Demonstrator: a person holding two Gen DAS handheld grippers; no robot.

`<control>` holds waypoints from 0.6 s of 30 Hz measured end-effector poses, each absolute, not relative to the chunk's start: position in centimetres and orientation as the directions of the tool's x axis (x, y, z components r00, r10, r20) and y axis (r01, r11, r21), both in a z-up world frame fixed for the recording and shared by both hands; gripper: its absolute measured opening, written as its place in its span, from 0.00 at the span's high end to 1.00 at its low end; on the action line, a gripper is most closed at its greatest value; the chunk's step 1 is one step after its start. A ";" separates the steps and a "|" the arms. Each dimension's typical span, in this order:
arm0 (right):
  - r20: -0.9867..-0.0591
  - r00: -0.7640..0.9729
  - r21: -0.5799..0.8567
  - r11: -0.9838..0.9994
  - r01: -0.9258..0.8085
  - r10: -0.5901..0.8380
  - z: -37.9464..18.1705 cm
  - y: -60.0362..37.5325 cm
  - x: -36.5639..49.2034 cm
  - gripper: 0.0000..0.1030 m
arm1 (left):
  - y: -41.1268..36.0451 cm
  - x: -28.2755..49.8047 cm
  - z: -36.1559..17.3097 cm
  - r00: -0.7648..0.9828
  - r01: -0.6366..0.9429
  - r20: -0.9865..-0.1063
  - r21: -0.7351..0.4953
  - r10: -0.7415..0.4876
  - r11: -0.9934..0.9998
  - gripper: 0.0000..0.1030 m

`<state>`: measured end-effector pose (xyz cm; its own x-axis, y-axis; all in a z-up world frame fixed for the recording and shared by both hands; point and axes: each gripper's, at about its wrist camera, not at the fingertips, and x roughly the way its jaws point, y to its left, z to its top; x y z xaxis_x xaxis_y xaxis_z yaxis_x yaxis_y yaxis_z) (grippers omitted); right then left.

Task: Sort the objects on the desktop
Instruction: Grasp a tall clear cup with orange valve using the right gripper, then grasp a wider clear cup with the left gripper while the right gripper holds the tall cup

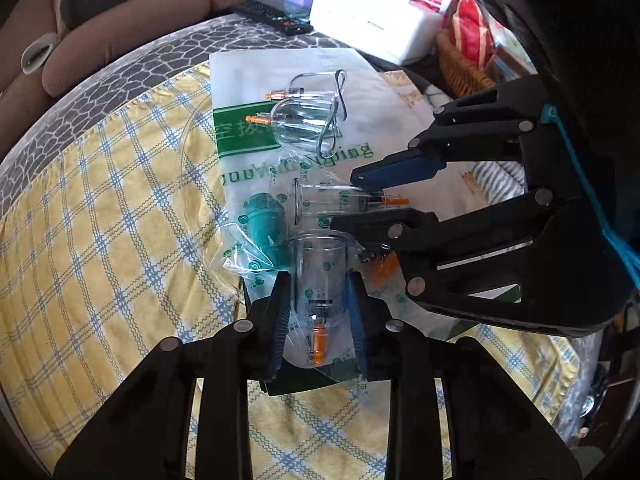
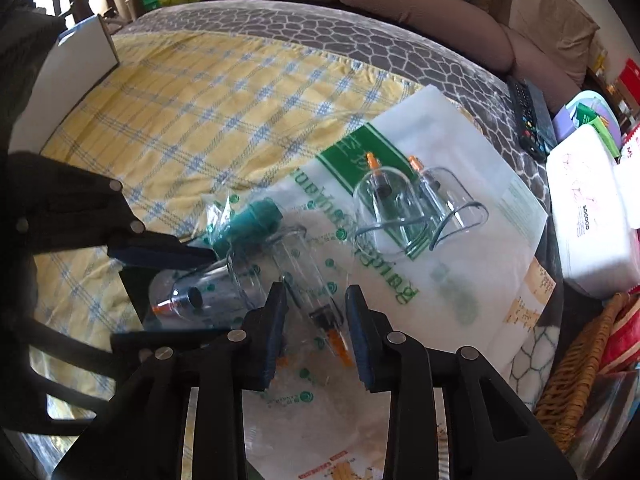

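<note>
My left gripper [image 1: 318,277] is shut on a clear cupping cup [image 1: 320,258] with an orange valve, held just above a dark box [image 1: 304,384]. From the right, my right gripper [image 1: 344,200] grips a second clear cup [image 1: 316,200] at its narrow valve end. In the right wrist view that cup [image 2: 300,264] lies between the right gripper [image 2: 316,288] fingers, orange tip toward the camera. At the left, the left gripper [image 2: 218,294] holds its cup [image 2: 192,296]. A teal pump part [image 1: 266,224] lies in a plastic wrapper beside both.
Two more clear cups [image 2: 384,200] lie on a white bag with green print [image 2: 432,120] over a yellow checked cloth [image 1: 120,220]. A remote [image 1: 272,12], a white tissue box [image 1: 372,20] and a wicker basket [image 1: 460,68] stand behind. A white box [image 2: 60,80] sits far left.
</note>
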<state>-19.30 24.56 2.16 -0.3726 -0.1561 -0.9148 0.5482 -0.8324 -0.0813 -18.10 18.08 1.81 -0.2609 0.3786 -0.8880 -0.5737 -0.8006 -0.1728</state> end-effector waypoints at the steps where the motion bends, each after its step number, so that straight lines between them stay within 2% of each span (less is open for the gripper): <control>1: -0.909 -0.380 -0.063 -0.844 0.533 -0.173 2.3 24.8 -19.2 0.79 | 17.7 -18.3 2.0 -0.253 -0.557 -0.881 -0.206 0.401 -0.805 0.76; 2: -0.899 -0.398 -0.054 -0.856 0.514 -0.182 2.6 25.1 -19.1 0.82 | 17.3 -18.6 2.3 -0.244 -0.539 -0.872 -0.242 0.425 -0.807 0.76; 5: -0.864 -0.432 0.033 -0.887 0.461 -0.257 3.9 26.2 -18.6 0.83 | 15.8 -19.2 3.2 -0.234 -0.490 -0.837 -0.338 0.494 -0.804 0.76; 12: -0.713 -0.500 0.404 -0.871 0.281 -0.492 7.2 31.1 -16.4 0.83 | 11.4 -19.9 4.5 -0.182 -0.312 -0.687 -0.638 0.704 -0.704 0.76; 14: -0.670 -0.522 0.453 -0.848 0.275 -0.527 8.3 31.7 -15.3 0.83 | 10.4 -19.6 4.7 -0.185 -0.284 -0.658 -0.675 0.730 -0.681 0.76; 18: -0.658 -0.527 0.453 -0.842 0.294 -0.538 9.7 30.8 -12.8 0.83 | 8.5 -17.9 5.3 -0.208 -0.282 -0.645 -0.680 0.735 -0.677 0.76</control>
<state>-12.79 30.79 9.67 -0.5269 -0.5381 -0.6579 0.2940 -0.8416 0.4530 -17.85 8.49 5.32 -0.2076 0.7352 -0.6453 -0.2816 -0.6767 -0.6803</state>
